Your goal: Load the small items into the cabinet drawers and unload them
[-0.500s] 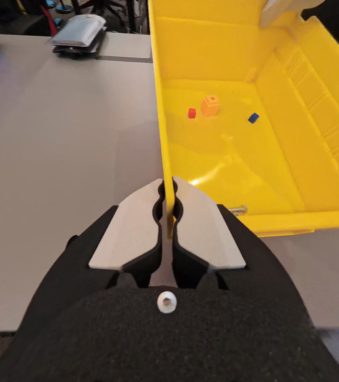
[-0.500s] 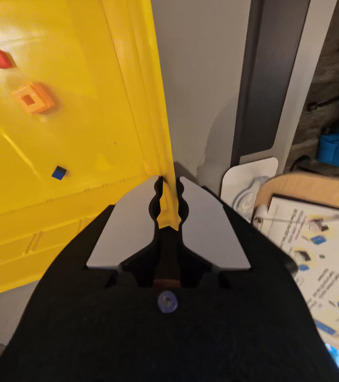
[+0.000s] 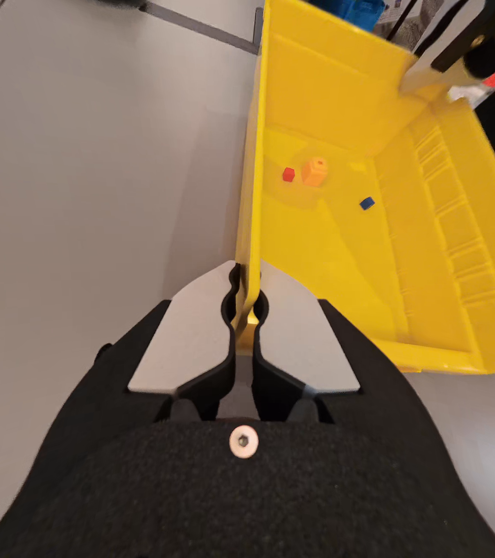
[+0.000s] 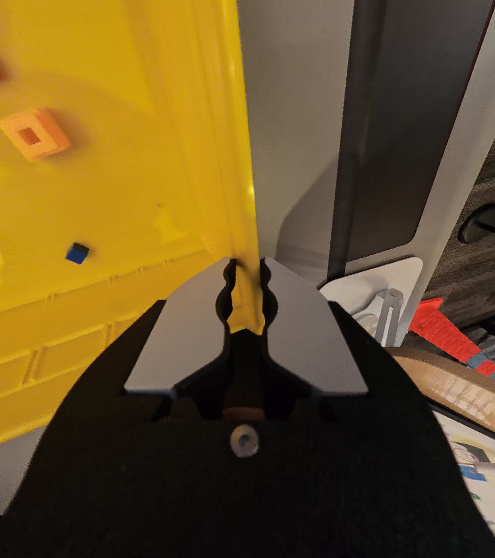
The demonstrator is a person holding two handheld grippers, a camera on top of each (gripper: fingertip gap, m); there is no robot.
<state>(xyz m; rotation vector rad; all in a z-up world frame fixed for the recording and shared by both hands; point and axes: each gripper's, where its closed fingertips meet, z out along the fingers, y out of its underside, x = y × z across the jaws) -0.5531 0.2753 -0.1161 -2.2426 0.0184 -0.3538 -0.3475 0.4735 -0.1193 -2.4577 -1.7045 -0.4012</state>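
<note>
Grey tabletop point(image 3: 74, 211) under everything, office floor showing past its edge on the right.

Nearest: I'm clamping the left gripper point(image 3: 247, 271) on the near-left wall of the yellow bin point(image 3: 346, 90), jaws pinched together on the plastic. I'm clamping the right gripper point(image 4: 247, 265) on the opposite rim the same way. So I'm holding the bin by both sides.

Change from half a second back: the bin is tilting and swinging in the left wrist view, and the table seam behind it is now running diagonally. I read that as lifting the bin off the table and carrying it. The bolt that sat by the near wall isn't visible now; could be hidden by the gripper.

Farther in, the small items are sitting on the bin floor: red cube point(image 3: 288, 174), orange block point(image 3: 314, 172) just beside it, blue cube point(image 3: 367, 203) apart to the right. Relative layout unchanged, so nothing is sliding yet.

No cabinet drawers in view.

Writing: a printed sheet point(image 4: 487, 471) bottom right in the right wrist view, too blurred to read. No brand marks on the bin.
</note>
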